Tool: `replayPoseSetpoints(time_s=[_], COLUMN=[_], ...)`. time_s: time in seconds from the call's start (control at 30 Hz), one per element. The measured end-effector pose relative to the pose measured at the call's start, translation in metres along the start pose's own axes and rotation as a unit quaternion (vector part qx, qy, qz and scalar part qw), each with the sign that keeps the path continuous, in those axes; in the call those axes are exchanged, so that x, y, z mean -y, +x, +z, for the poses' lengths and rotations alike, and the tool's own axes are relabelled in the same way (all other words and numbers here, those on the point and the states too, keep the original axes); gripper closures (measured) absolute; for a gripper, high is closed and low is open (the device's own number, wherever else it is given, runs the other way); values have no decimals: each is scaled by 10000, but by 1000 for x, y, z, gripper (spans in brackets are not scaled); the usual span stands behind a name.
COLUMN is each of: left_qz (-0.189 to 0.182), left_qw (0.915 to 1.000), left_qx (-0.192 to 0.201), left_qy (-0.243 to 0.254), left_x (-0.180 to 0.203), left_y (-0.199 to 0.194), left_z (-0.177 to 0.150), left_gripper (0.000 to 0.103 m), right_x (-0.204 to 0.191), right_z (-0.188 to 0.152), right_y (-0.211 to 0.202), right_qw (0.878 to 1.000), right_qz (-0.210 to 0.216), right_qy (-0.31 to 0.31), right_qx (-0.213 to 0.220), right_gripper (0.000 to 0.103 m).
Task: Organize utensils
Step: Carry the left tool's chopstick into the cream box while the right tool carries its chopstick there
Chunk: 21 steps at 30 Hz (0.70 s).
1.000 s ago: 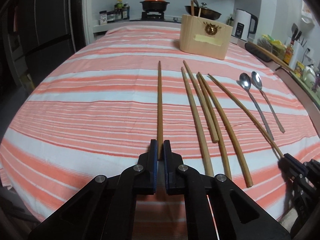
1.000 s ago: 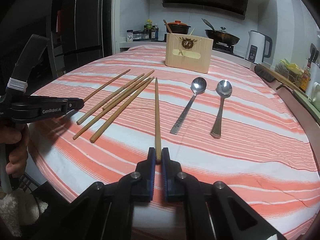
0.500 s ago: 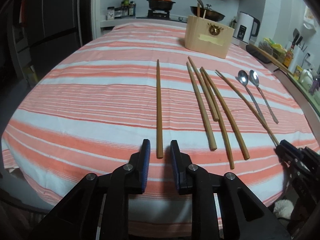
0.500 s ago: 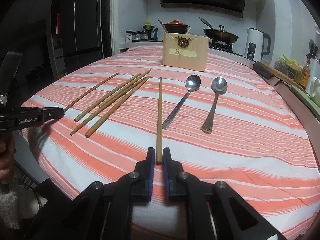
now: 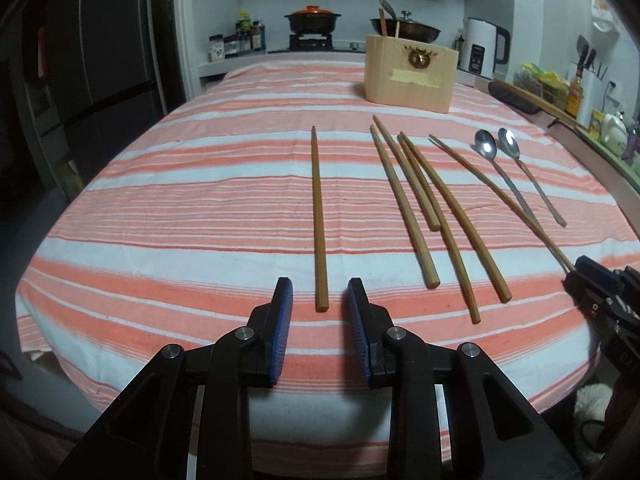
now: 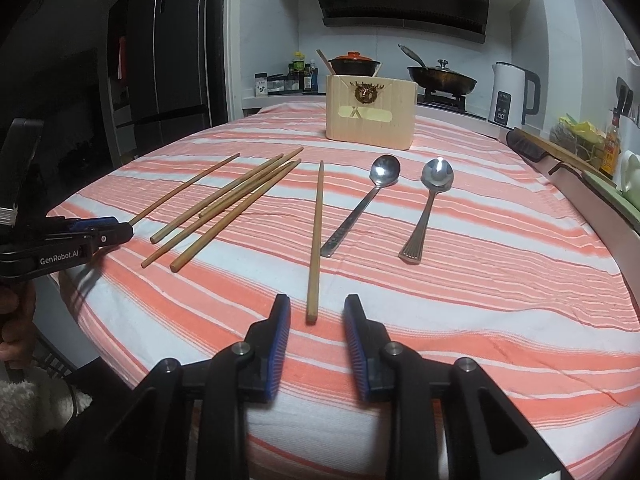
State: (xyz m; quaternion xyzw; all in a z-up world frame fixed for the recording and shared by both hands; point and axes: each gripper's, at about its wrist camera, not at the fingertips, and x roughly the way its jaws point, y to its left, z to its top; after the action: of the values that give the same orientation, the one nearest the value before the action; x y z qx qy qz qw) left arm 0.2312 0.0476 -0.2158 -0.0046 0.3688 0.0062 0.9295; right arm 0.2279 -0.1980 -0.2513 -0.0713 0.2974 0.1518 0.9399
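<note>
A round table is covered by an orange-and-white striped cloth (image 5: 180, 208). The left gripper (image 5: 320, 300) is seen with its jaws parted after just having been opening; a single wooden chopstick (image 5: 318, 216) lies on the cloth with its near end between the blue pads, touched by neither. The right gripper (image 6: 313, 316) has likewise just been opening, and a second chopstick (image 6: 316, 240) lies loose with its end between its pads, running toward 12 o'clock. Nothing is gripped by either. In the right wrist view, four more chopsticks (image 6: 224, 210) are spread at 10 o'clock and two metal spoons (image 6: 428, 208) at 1 o'clock, bowls pointing away. A wooden utensil holder (image 6: 370, 114) stands upright at 12 o'clock, well apart from the loose utensils.
</note>
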Motion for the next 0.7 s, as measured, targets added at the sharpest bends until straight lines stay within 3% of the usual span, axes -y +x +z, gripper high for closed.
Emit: replayPoseSetpoints(time_s=[0.2,0.23,0.27,0.3,0.37,0.5,0.7], left_qz=[29,-2,-48,-61,-111,-244,-422], left_qw=[10000,10000,9999,9999,9999,9993,9973], left_qx=[88,96,109,112,92,78,337], left_qy=[14,7,7,15,-6,-264,-504], left_x=[1,1,1,2,1,-13,-31], left_y=[-1,-2,-2,-3,-3,-10,-39], left_z=[-3,-3,-3,-4,-1,11,42], left_gripper=[76,80,94,99,100,100,100], right_x=[-1,-1,-2,-2,-1,2,-1], right_z=[3,3,3,4,7,19,57], right_y=[3,4,4,4,4,-4,-28], right_qw=[10000,10000,10000,10000,10000,9999,9989], right_qz=[8,18,30,48,38,95,131], right_qy=[-5,1,-10,-29,-25,68,-108], right_qx=[-1,3,11,12,-38,1,431], right_gripper=[75,75,77,81,97,97,97])
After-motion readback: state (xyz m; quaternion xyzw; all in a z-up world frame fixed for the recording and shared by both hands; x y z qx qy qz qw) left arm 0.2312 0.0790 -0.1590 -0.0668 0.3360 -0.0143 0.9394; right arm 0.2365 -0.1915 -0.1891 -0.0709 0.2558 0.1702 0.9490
